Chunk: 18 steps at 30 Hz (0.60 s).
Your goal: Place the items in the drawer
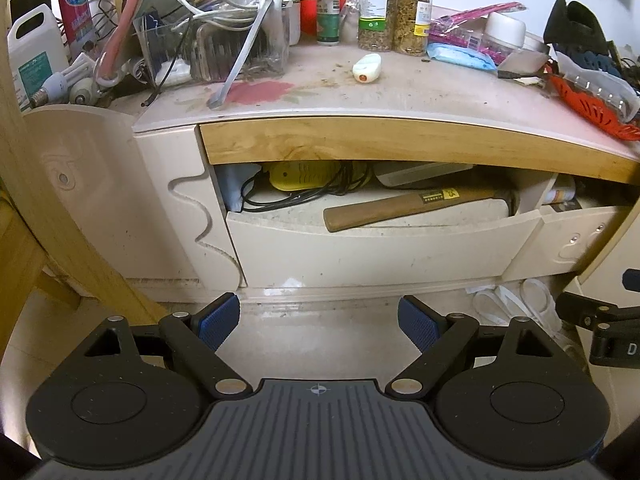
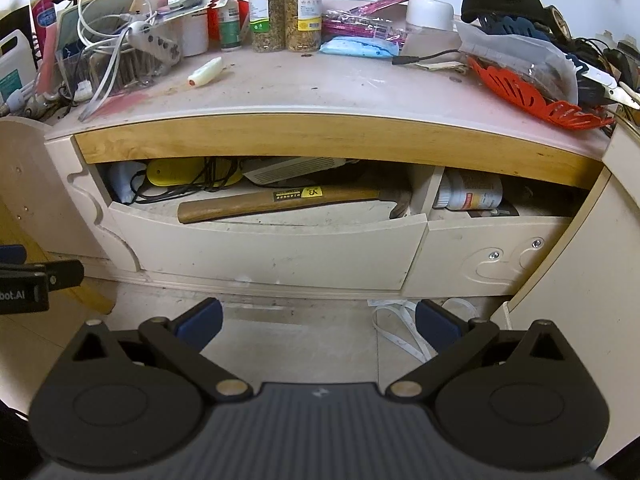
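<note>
The left tongs (image 1: 319, 322) were spread wide apart with nothing between their blue pads (image 1: 218, 326), hovering low over the pale floor (image 1: 312, 336) in front of the cabinet. The right tongs (image 2: 319, 322) were likewise apart and empty, held at about the same height, just to the right of the left ones; a part of each showed at the edge of the other's view. Ahead of both, the left drawer (image 1: 380, 252) stood partly pulled out beneath the wooden front edge (image 1: 400, 140) of the surface (image 1: 420, 84). Inside it a wooden-handled hammer (image 2: 280, 202) lay lengthwise, its head toward the right wall of the drawer, with a yellow gadget (image 2: 180, 172) and a tangle of black cord (image 2: 192, 192) behind it on the left, and a flat white vented box (image 2: 292, 170) at the back. The smaller right compartment (image 2: 496, 248) held a white bottle (image 2: 472, 196) lying on its side. On the surface a small cream tube with an orange tip (image 2: 206, 72) lay alone near the middle, well apart from the tongs. Behind it stood two clear jars of dried herbs (image 2: 284, 10), touching each other, beside a green-and-white bottle (image 2: 229, 20). To the left sat a clear organiser (image 1: 240, 48) draped in white cables, with a power strip (image 2: 154, 40) resting on top. To the right lay a blue packet (image 2: 360, 46), a white jar (image 2: 430, 12) and an orange plastic fan (image 2: 532, 96) at the surface's right edge
</note>
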{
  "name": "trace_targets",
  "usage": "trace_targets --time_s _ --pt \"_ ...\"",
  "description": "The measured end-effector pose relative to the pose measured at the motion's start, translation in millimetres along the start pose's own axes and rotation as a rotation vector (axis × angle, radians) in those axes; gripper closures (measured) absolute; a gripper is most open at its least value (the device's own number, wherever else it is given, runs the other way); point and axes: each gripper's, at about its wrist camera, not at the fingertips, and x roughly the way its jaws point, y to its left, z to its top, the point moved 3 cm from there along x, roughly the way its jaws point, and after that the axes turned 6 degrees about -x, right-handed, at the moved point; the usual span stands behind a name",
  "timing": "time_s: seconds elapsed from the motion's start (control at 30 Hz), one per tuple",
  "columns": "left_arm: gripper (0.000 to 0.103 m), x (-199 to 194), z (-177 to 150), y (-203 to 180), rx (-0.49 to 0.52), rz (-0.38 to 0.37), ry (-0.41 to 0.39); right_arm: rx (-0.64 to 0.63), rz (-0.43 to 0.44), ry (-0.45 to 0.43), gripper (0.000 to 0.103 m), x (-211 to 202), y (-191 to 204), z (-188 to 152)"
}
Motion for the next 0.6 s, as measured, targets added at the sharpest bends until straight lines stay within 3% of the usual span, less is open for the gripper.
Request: trace_targets --time_s 0.6 --pt "0.013 -2.5 -1.8 -1.7 0.004 0.022 0.008 -0.016 -0.024 -0.008 0.000 3.3 -2.7 -1.8"
